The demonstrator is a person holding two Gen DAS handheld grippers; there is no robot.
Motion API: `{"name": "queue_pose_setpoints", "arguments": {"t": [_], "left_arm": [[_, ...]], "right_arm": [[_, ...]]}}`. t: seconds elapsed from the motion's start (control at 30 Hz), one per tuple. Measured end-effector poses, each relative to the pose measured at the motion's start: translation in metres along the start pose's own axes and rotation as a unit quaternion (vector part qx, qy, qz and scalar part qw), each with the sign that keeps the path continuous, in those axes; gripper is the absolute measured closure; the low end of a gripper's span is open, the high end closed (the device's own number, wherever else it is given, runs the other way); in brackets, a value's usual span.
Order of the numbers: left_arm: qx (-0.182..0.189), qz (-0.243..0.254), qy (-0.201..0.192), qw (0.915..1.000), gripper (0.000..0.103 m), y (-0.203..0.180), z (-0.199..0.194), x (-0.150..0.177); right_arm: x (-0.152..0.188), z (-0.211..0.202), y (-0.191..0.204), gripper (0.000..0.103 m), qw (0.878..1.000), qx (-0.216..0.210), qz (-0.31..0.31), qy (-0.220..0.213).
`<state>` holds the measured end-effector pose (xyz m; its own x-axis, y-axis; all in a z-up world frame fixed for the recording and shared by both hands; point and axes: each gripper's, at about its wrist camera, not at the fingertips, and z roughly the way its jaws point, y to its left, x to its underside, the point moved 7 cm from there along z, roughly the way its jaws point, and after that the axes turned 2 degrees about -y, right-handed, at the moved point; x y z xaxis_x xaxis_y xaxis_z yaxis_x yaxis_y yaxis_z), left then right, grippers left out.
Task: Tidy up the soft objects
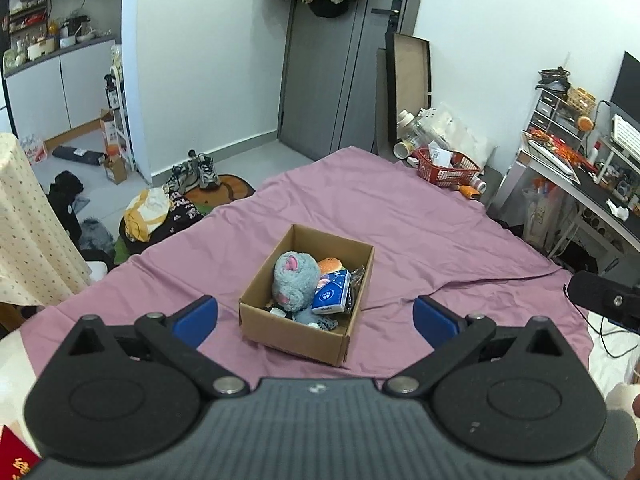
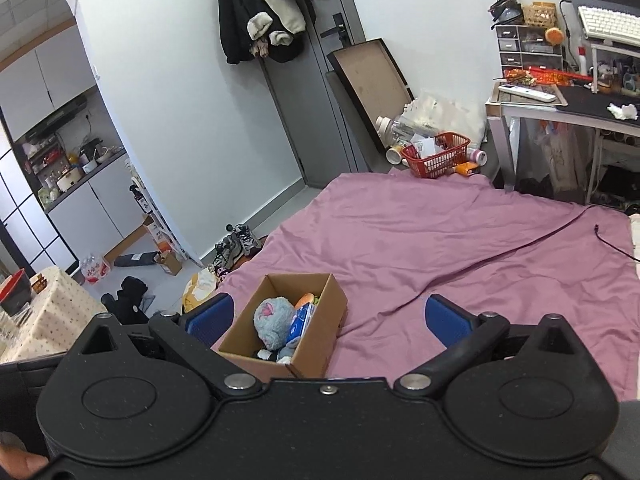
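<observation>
**Observer:** Where do your tools stand?

**Operator:** My left gripper (image 1: pixel 315 320) is spread wide with nothing between its blue pads, and my right gripper (image 2: pixel 328 320) is the same: released and empty. Both hang above and short of the cardboard box (image 1: pixel 294 330), touching nothing.

**Observer:** And the soft things?

**Operator:** All inside that box. The grey plush toy (image 1: pixel 293 282) fills its left half, the blue tissue pack (image 1: pixel 331 293) leans just right of the plush, and a small orange burger-shaped toy (image 1: pixel 329 265) sits behind them at the far wall. Something dark lies along the box's right wall; I can't tell what.

**Observer:** Anything left out?

**Operator:** The purple sheet (image 1: pixel 420 236) around the box is bare as far as I see. A red basket (image 1: pixel 448 168) sits well beyond the box, at the sheet's far edge. I judge the sorting essentially finished.
</observation>
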<state>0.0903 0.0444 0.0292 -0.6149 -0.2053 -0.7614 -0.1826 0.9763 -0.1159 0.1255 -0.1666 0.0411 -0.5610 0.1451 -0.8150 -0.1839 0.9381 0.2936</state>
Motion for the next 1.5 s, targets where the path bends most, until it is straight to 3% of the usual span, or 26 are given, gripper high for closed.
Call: {"name": "queue_pose_setpoints", "arguments": {"t": [0.7,1.5], "left_arm": [[0.002,0.038,-0.017,0.9991,0.0,0.0,-0.067,0.031],[-0.017,0.056,-0.011,0.9982,0.0,-0.004,-0.071,0.045]], "right_arm": [[0.03,-0.059,-0.01,0.0,0.999,0.021,-0.032,-0.005],[0.047,-0.061,-0.015,0.0,0.999,0.014,-0.044,0.004]]}}
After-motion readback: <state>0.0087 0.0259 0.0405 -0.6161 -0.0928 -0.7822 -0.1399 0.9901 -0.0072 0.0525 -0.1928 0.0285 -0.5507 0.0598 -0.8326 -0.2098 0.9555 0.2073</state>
